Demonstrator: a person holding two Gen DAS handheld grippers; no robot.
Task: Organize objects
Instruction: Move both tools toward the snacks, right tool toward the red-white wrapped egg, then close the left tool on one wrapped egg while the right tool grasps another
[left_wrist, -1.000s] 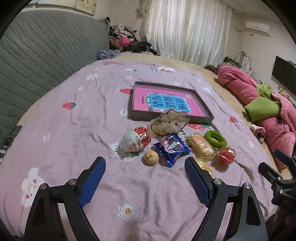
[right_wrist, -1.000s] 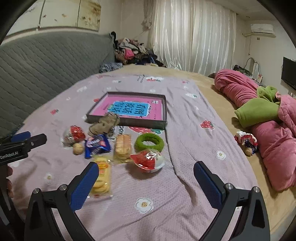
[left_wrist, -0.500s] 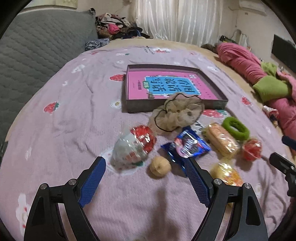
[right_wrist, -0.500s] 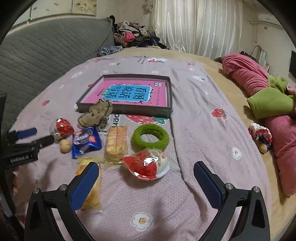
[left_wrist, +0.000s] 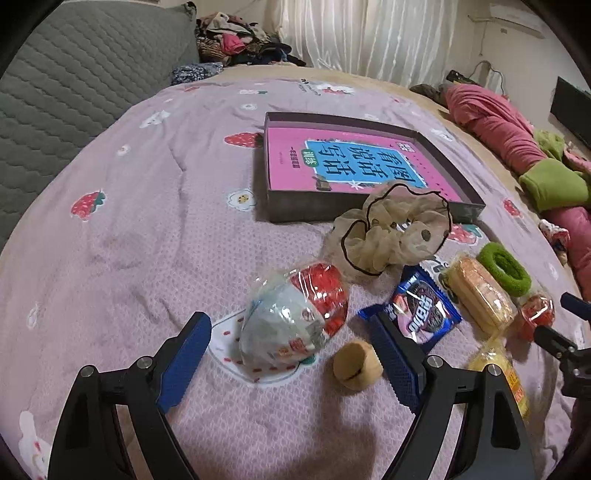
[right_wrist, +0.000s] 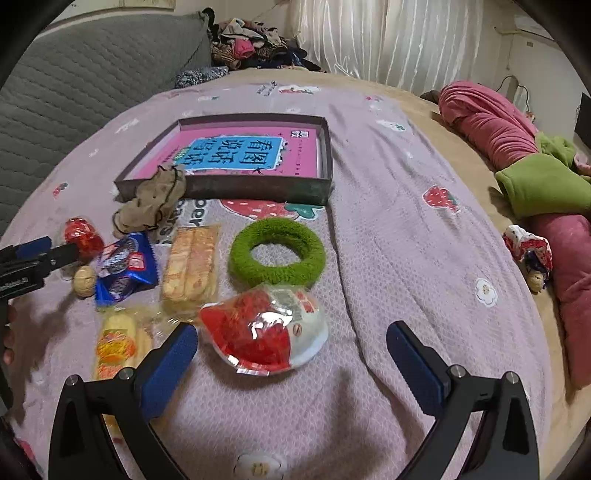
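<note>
On the pink bedspread, a dark shallow box (left_wrist: 306, 210) (right_wrist: 258, 190) holds a pink book. In front lie a beige scrunchie (left_wrist: 391, 236) (right_wrist: 151, 206), a green ring scrunchie (left_wrist: 504, 267) (right_wrist: 277, 251), a blue Oreo pack (left_wrist: 421, 314) (right_wrist: 123, 267), a wafer pack (left_wrist: 476, 295) (right_wrist: 190, 266), a yellow snack pack (right_wrist: 118, 343), a small round cake (left_wrist: 356, 365) (right_wrist: 83, 282) and two red-and-white wrapped snacks. My left gripper (left_wrist: 291, 354) is open around one snack (left_wrist: 295, 317). My right gripper (right_wrist: 291, 354) is open around the other (right_wrist: 266, 332).
A grey quilted headboard (left_wrist: 66, 74) stands at the left. A pile of clothes (right_wrist: 255, 46) lies at the far end. Rolled pink and green bedding (right_wrist: 535, 158) lies along the right edge, with a small toy (right_wrist: 528, 251) beside it.
Both grippers have moved forward and down towards the items. Each wrapped snack now lies between a gripper's open fingers. Nothing has been picked up.
</note>
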